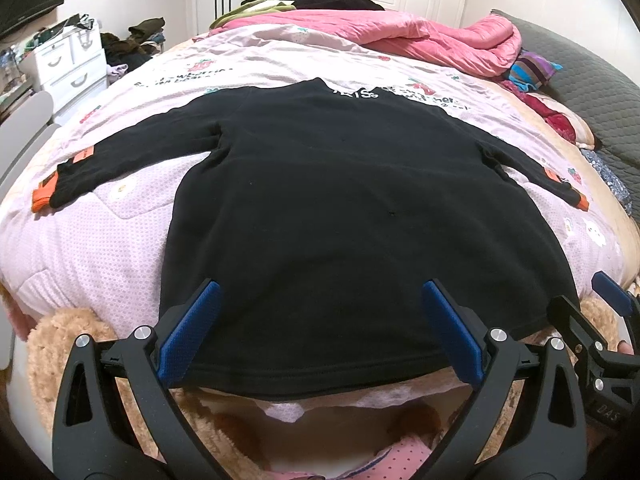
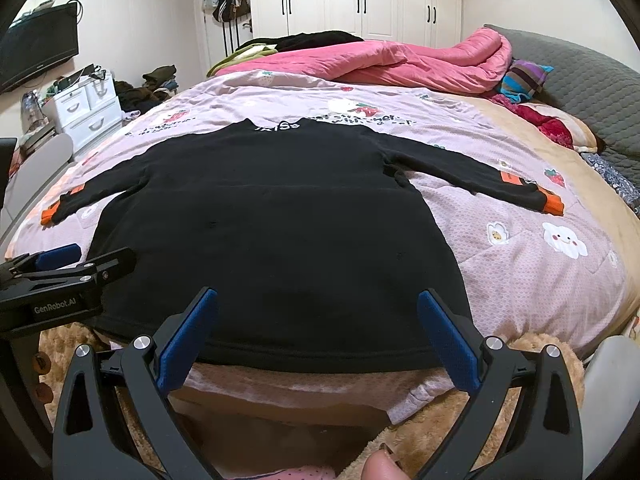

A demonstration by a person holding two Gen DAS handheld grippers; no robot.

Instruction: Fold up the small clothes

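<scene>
The left tongs (image 1: 320, 300) stand wide apart over the hem of the black sweater (image 1: 340, 208), which lies flat with sleeves spread on the pink quilt (image 1: 100, 248); the right tongs (image 2: 318, 306) gape equally wide beside them.

Left gripper (image 1: 318, 292) jaws wide apart; right gripper (image 2: 318, 300) likewise.

Collar lettering (image 2: 284, 126) on the black top (image 2: 280, 220) — too small to read
</scene>
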